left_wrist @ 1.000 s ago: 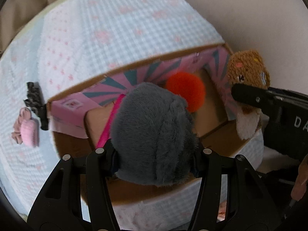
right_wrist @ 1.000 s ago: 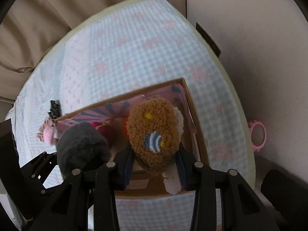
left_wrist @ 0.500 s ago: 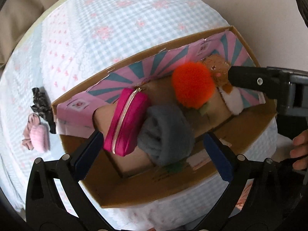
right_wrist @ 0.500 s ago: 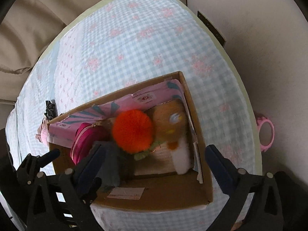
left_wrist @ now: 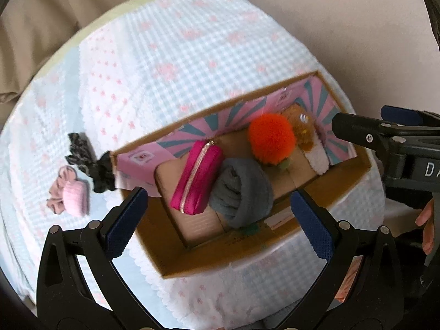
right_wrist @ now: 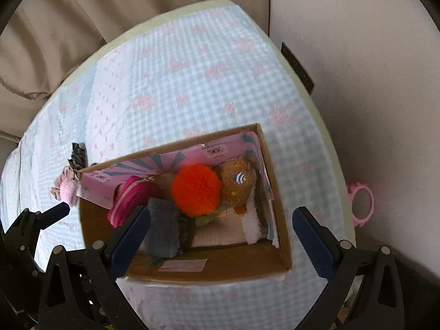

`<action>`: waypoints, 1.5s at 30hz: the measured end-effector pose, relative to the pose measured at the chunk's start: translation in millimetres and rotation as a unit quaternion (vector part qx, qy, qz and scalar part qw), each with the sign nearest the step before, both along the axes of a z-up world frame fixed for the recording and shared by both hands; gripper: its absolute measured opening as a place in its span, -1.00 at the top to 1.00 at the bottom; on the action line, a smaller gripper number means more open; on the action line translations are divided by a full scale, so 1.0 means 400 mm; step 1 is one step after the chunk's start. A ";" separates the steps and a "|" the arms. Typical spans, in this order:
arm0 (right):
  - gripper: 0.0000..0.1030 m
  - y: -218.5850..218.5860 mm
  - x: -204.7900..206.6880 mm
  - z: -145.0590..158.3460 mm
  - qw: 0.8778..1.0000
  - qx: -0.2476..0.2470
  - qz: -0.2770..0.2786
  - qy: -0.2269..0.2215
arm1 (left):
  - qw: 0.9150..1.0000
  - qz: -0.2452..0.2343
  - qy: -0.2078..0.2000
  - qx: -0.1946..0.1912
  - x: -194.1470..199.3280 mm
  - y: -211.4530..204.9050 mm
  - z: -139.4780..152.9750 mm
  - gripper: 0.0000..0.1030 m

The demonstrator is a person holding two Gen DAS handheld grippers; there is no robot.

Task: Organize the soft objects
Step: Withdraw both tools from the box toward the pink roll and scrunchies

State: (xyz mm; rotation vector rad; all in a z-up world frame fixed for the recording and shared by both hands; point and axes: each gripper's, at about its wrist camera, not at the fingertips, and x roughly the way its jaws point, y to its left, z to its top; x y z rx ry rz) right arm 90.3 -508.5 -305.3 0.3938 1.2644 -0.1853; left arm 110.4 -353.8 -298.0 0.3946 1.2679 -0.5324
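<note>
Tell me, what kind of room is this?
Probably a bedroom: a blue-and-pink gingham quilted bedspread covers what looks like a bed beside beige curtains, and an open cardboard box on it holds soft toys.

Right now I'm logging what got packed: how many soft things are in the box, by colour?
Orange: 1, pompom
Brown: 1, plush toy
Grey: 1, fuzzy roll
Magenta: 1, zip pouch
Total: 4 in the cardboard box

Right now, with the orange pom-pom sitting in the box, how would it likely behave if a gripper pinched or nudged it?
The orange pom-pom looks like fluffy fur, so it would probably squash between fingers. Probably light for its bulk. Being round, it might roll, though the brown plush and grey plush hem it in.
</note>
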 end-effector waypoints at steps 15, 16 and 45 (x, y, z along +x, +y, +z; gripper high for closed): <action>-0.99 0.129 -0.116 0.335 0.993 -0.051 0.017 -0.103 | 0.991 0.065 -0.099 -0.058 -0.082 0.192 0.318 -1.00; -0.99 0.150 -0.122 0.359 0.992 -0.054 0.027 -0.114 | 0.989 0.075 -0.107 -0.062 -0.091 0.217 0.339 -1.00; -0.99 0.705 -0.005 0.444 0.978 -0.022 0.053 -0.199 | 0.964 0.148 -0.201 -0.095 -0.015 0.911 0.444 -1.00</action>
